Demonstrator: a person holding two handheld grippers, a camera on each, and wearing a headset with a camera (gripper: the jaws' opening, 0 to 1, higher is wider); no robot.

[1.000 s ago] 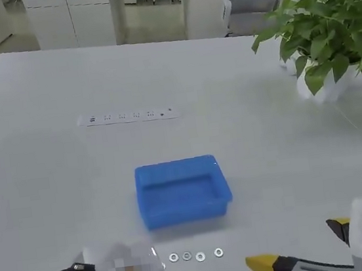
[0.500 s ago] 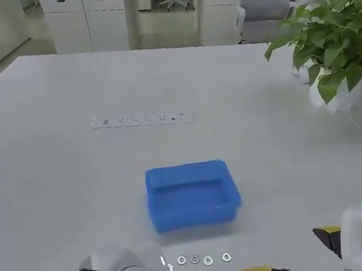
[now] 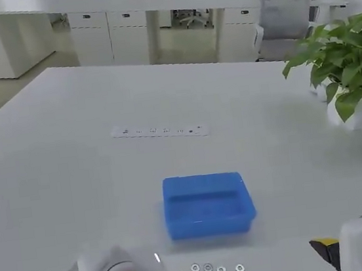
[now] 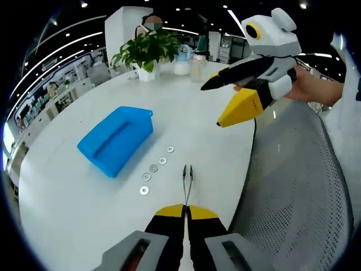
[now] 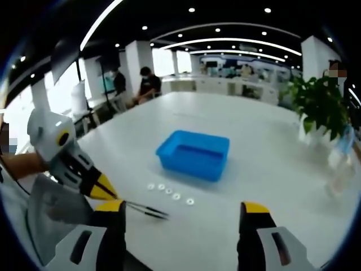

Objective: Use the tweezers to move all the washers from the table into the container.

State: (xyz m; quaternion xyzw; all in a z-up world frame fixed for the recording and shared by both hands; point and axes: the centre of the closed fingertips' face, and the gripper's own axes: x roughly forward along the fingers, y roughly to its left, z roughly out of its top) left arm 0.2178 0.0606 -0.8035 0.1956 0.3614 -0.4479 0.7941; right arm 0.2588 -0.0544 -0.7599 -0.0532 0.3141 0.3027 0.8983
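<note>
The left hand-held gripper (image 4: pixel 186 210) is clamped tight on the tweezers (image 4: pixel 186 183), whose closed tips lie just beside a row of five washers (image 4: pixel 153 168) on the counter (image 4: pixel 203 121). A small mark on its body in the head view is too blurred to read. The right hand-held gripper (image 5: pixel 181 208) is spread wide and holds nothing. The blue container (image 3: pixel 207 203) sits near the washers' far side. The head view adds a white power strip (image 3: pixel 161 131) and a potted plant (image 3: pixel 350 62).
</note>
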